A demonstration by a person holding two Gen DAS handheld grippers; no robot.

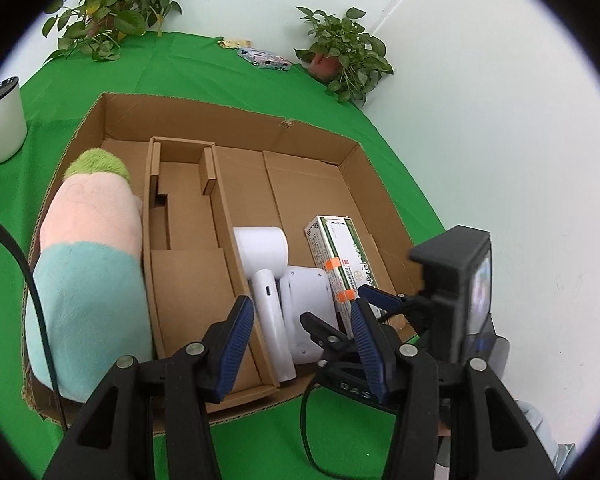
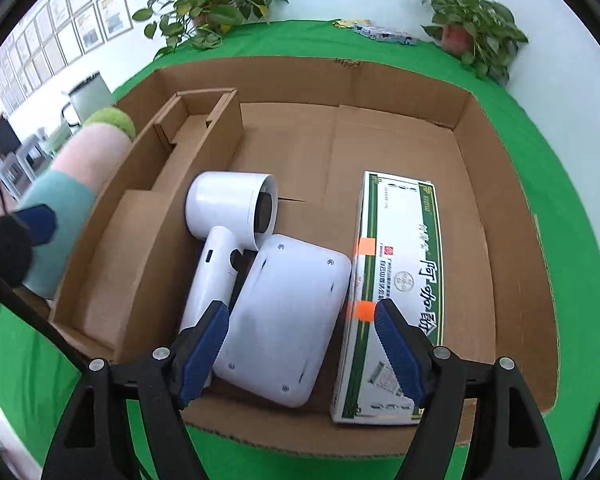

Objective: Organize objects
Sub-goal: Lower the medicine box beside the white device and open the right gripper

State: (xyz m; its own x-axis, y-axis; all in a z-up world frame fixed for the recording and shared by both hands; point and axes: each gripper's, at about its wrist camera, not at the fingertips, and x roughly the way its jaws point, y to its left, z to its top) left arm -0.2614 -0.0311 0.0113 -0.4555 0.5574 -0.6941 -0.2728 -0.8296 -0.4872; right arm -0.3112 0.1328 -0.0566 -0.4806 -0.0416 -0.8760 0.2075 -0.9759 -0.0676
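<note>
A shallow cardboard box [image 1: 228,120] [image 2: 512,216] lies on the green cloth. In it lie a white hair dryer [image 1: 266,280] [image 2: 224,224], a flat white device [image 1: 310,312] [image 2: 288,320] and a green-and-white carton [image 1: 342,256] [image 2: 396,280]. A pink, teal and green plush [image 1: 88,264] [image 2: 72,176] lies along the box's left side. My left gripper [image 1: 300,344] is open and empty above the box's near edge. My right gripper [image 2: 300,352] is open and empty over the flat white device; it also shows in the left wrist view [image 1: 340,312].
A cardboard insert [image 1: 188,248] [image 2: 148,208] divides the box's left part. Two potted plants [image 1: 108,8] [image 1: 340,52] stand at the back by the wall. A white canister [image 1: 4,120] stands at the left. A small patterned pack [image 1: 264,58] lies at the back.
</note>
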